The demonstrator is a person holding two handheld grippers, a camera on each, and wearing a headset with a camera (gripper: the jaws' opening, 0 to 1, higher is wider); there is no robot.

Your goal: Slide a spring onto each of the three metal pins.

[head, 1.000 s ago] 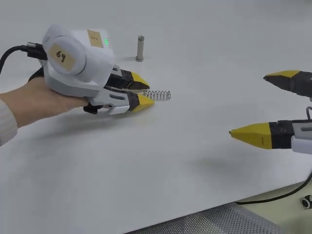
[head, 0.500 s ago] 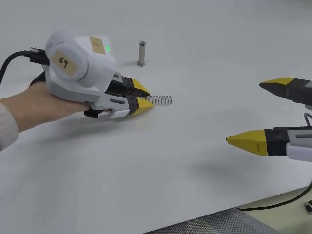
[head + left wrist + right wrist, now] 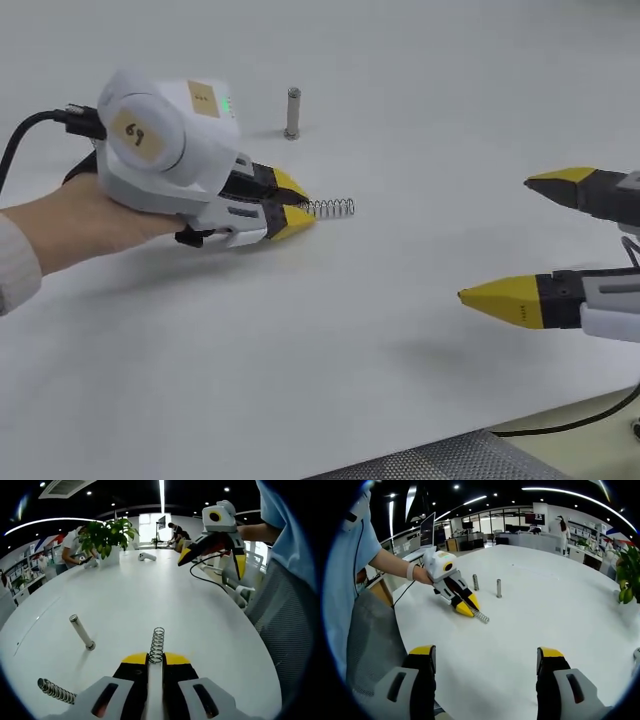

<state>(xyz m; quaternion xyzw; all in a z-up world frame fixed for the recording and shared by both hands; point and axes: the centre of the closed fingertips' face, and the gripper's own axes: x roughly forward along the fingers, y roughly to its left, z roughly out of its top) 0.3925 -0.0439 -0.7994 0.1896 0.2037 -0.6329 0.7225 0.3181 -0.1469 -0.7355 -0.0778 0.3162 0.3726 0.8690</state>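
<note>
Left gripper (image 3: 306, 202) low over the white table (image 3: 330, 340), held in a hand (image 3: 70, 220), jaws pinched together on the near end of a spring (image 3: 331, 208). The rest of the coil sticks straight out ahead of the tips, roughly level; cannot tell whether its far end touches the table. Bare metal pin (image 3: 292, 112) stands upright ahead of the tips and off to their left, apart from the spring. In the left gripper view a second spring (image 3: 56, 691) sits sleeved over another pin, further left and close beside the gripper body. Right gripper (image 3: 495, 238) is well out in front of the tips, jaws spread wide, pointing back toward them.
</note>
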